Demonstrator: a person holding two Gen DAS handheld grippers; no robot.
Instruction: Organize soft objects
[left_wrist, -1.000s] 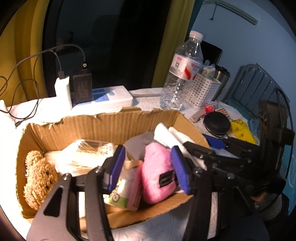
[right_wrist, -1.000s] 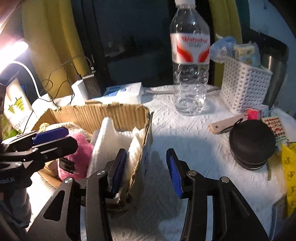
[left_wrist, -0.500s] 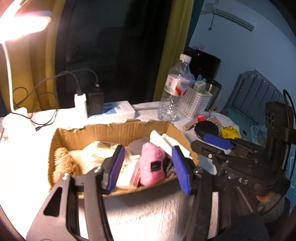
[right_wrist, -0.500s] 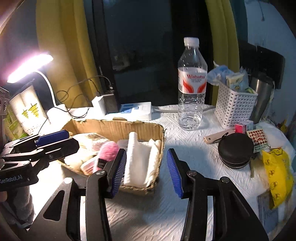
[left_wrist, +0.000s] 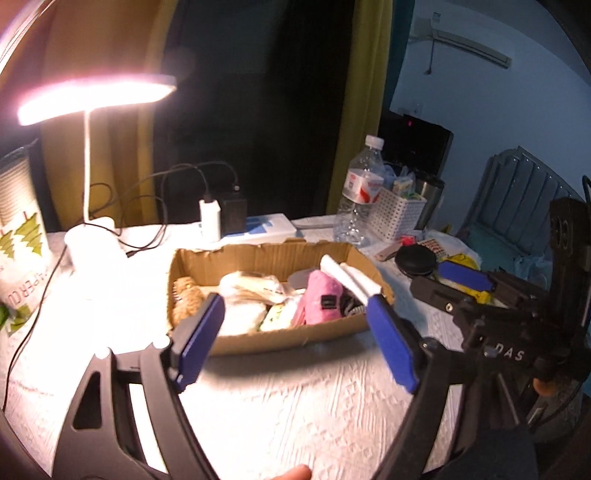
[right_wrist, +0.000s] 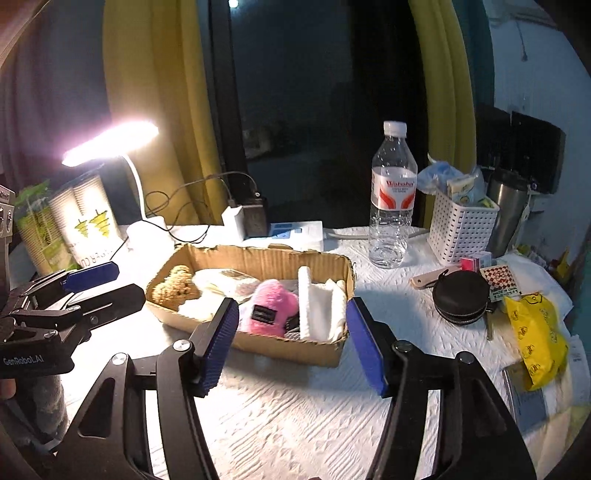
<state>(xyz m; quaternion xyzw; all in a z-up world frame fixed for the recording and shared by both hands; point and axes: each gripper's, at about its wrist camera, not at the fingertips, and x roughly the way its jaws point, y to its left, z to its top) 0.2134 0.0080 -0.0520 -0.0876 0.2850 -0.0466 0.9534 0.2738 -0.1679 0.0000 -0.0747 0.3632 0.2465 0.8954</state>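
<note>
- Left tool (left_wrist: 295, 341): blue pads spread wide, nothing between them; it hangs above the white textured table (left_wrist: 295, 406), short of the box. Right tool (right_wrist: 291, 345): likewise spread and empty, at the box's near edge.
- Judgement: both tools stand clear with nothing held, so the sorting looks finished or nearly so.
- Shallow torn brown cardboard box (right_wrist: 258, 258): mid-table, holding all the soft things.
- Box contents, right wrist view: fuzzy brown plush toy (right_wrist: 173, 286) at 9 o'clock; pale folded cloth bundle (right_wrist: 221, 284) toward the centre; pink plush piece with a dark label (right_wrist: 271, 308) at 6 o'clock; white folded towel (right_wrist: 317, 310) upright against the 3 o'clock wall, probably wedged there to save room.
- White perforated plastic basket (right_wrist: 461, 232) at 2 o'clock of the box: small packets inside, unreadable.
- Clear water bottle (right_wrist: 393, 206) stands just left of the basket; black round zip case (right_wrist: 461, 299) lies at 3 o'clock.
</note>
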